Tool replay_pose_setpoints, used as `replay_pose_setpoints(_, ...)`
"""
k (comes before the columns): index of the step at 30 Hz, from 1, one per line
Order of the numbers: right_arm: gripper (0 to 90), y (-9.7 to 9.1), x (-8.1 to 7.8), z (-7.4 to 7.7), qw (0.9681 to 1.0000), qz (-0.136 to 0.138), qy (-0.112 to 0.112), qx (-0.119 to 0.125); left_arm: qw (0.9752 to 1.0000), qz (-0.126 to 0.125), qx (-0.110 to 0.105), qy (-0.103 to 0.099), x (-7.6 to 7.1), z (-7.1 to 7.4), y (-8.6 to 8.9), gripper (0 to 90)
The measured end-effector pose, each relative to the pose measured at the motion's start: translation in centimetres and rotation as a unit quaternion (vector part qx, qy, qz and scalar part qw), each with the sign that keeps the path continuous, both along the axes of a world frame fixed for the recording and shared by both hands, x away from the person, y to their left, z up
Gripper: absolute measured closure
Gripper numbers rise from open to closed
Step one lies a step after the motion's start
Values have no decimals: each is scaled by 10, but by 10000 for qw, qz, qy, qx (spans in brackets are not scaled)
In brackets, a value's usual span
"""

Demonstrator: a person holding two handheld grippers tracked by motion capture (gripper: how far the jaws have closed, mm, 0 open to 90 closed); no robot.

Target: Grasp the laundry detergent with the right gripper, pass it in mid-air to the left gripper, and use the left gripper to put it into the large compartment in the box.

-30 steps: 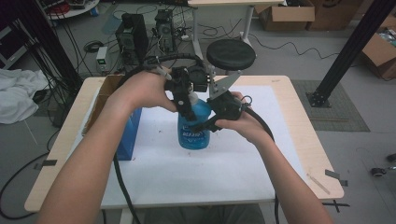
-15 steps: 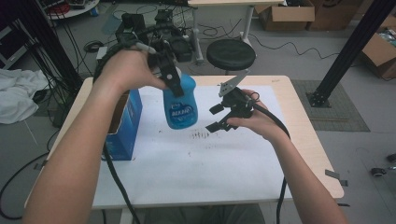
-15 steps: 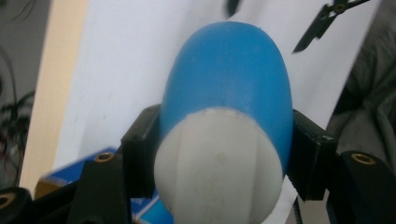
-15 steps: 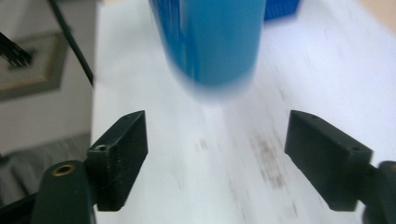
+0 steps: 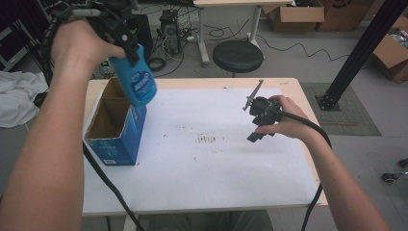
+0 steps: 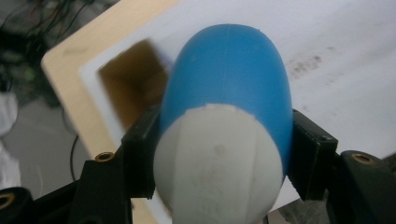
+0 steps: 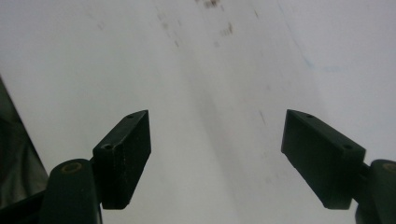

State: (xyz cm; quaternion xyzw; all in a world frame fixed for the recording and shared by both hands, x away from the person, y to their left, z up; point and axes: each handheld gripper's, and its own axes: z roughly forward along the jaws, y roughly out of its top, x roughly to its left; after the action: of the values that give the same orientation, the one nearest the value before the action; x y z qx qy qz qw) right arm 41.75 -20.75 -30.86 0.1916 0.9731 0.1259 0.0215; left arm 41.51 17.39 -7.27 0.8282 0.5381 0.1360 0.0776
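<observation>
My left gripper (image 5: pixel 126 44) is shut on a blue bottle (image 5: pixel 137 82) with a white cap end, held tilted in the air above the open blue cardboard box (image 5: pixel 114 130) at the table's left. Seen along the left gripper (image 6: pixel 219 154), the bottle (image 6: pixel 229 88) sits squeezed between the jaws, and the box's brown inside (image 6: pixel 133 88) lies beyond it. At the table's right side my right gripper (image 5: pixel 260 126) hovers low over the white sheet, open. Nothing lies between the right gripper (image 7: pixel 217 149) jaws, which face bare white sheet.
A white sheet (image 5: pixel 216 159) with dark smudges covers the wooden table (image 5: pixel 298 91). A black stool (image 5: pixel 238 55) stands behind the table, a black post (image 5: pixel 358 53) at right, cardboard boxes (image 5: pixel 296 17) on the floor beyond.
My left gripper has carried the bottle up and leftward from the table's middle to above the box. The right gripper let go of the bottle, opened and drew back to the right.
</observation>
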Motion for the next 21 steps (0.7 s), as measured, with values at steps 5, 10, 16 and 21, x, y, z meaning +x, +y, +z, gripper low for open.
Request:
replay_pose_setpoints(5, 242, -22, 1, -2, 9990, -167, 85, -403, 9977, 648, 136, 128, -1, -5, 28, 389)
replay_pose_setpoints(10, 241, -41, 2, 3, 9982, -296, 67, -513, 9933, 1117, 139, 249, -2, -15, 47, 390)
replay_pose_setpoints(16, 244, -56, 2, 8, 9979, -446, 39, -461, 9890, 1413, 315, 316, -1, -30, 56, 390)
replay_pose_setpoints(21, 249, -64, 2, 9, 9980, -479, 0, -419, 9874, 1529, 205, 359, -1, -46, 59, 389)
